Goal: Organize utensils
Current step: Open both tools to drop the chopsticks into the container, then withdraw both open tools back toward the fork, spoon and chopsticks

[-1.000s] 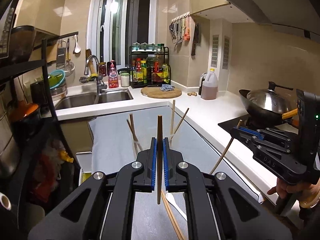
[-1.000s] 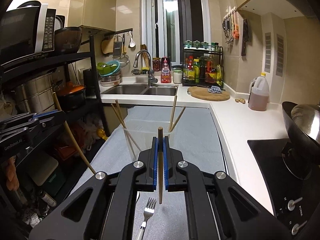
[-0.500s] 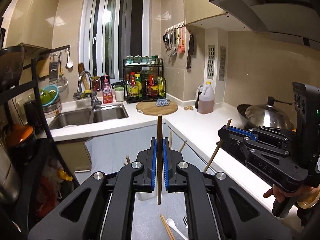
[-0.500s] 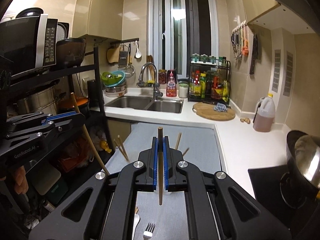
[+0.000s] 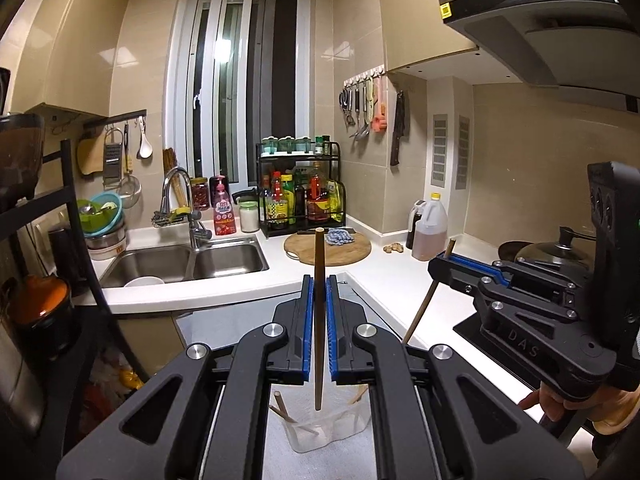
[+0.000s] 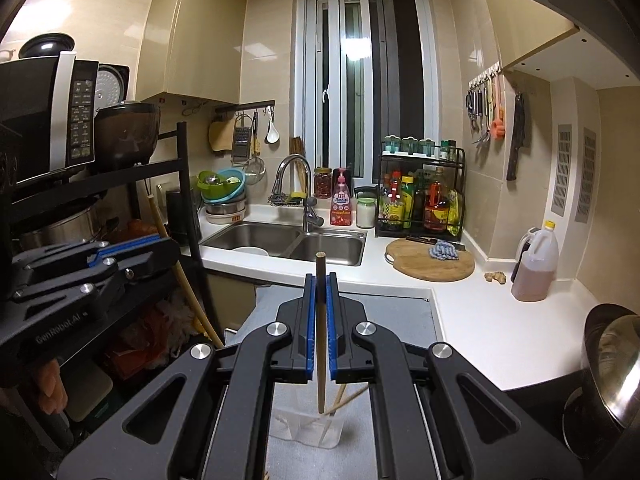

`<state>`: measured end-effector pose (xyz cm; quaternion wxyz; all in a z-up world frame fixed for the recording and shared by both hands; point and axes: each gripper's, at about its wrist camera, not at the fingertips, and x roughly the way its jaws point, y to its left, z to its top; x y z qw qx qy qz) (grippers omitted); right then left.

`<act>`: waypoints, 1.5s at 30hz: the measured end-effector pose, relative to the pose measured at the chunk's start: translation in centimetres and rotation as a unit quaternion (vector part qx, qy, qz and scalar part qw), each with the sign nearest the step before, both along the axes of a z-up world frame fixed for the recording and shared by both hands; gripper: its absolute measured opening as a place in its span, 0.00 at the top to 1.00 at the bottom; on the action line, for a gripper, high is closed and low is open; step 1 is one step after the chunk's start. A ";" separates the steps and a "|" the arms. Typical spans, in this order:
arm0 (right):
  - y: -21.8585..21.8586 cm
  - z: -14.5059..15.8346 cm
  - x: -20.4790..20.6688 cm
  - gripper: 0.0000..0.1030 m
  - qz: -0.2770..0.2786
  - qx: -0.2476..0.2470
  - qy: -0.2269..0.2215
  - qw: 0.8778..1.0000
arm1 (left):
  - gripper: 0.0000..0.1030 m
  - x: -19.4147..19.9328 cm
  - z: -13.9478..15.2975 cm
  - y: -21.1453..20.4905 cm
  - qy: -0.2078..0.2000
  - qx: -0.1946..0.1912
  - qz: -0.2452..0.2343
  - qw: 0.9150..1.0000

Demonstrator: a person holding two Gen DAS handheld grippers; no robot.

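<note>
Overhead, each gripper (image 5: 319, 292) (image 6: 320, 292) pinches one upright chopstick (image 5: 319, 320) (image 6: 320, 332). Below stands a clear container (image 5: 328, 430) holding leaning chopsticks (image 6: 346, 396); sink (image 5: 188, 262) beyond.

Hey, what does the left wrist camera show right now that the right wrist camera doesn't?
Only the left wrist view shows the lidded wok on the stove, the range hood, and the right gripper clamping its chopstick from the side.

Only the right wrist view shows the microwave, the rice cooker, and the left gripper from the side.

Both show the sink, the cutting board, the spice rack, the oil jug, and the clear container with chopsticks below.
</note>
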<state>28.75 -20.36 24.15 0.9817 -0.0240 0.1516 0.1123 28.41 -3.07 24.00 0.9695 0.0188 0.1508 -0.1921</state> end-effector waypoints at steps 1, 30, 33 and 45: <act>0.1 -0.1 0.6 0.95 0.000 0.001 0.000 1.000 | 0.94 0.6 -0.4 0.0 0.004 -0.002 0.002 1.000; -0.1 -9.2 5.6 0.43 -0.017 0.000 0.093 0.996 | 0.19 5.2 -7.8 0.1 0.053 0.033 0.077 0.995; -0.2 -9.7 4.4 0.36 -0.017 0.001 0.097 0.995 | 0.15 4.2 -7.9 0.0 0.059 0.047 0.078 0.994; 0.1 -10.4 -4.1 0.19 -0.035 0.004 0.076 0.996 | 0.14 -3.0 -9.7 1.6 0.073 0.048 0.096 0.992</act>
